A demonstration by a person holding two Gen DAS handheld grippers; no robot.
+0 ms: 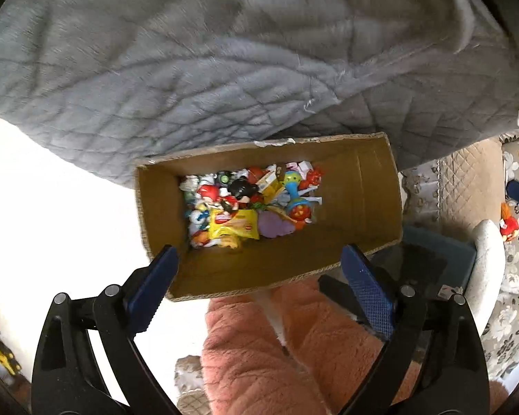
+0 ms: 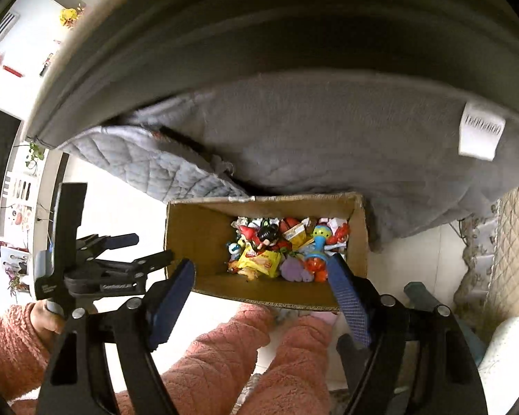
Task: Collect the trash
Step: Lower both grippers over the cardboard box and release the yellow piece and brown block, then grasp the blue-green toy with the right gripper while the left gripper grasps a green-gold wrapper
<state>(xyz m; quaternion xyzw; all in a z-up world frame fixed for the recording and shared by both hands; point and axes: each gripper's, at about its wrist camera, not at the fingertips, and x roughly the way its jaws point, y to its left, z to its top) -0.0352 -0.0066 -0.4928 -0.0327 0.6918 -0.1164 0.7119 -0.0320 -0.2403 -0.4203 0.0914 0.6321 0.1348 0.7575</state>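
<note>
An open cardboard box (image 1: 360, 186) stands on the white floor, seen from above; it also shows in the right wrist view (image 2: 193, 228). Its bottom holds a pile of small toys and wrappers, with a yellow snack wrapper (image 1: 233, 226) (image 2: 261, 259) on top. My left gripper (image 1: 259, 259) is open and empty above the box's near edge. My right gripper (image 2: 263, 269) is open and empty above the same edge. The left gripper shows at the left of the right wrist view (image 2: 131, 252).
A grey quilted blanket (image 1: 190, 69) (image 2: 328, 131) hangs just behind the box. The person's pink fleece legs (image 1: 259, 352) (image 2: 242, 352) stand at the near side. A beige quilted mat (image 1: 470, 180) and a white rounded object (image 1: 484, 269) lie to the right.
</note>
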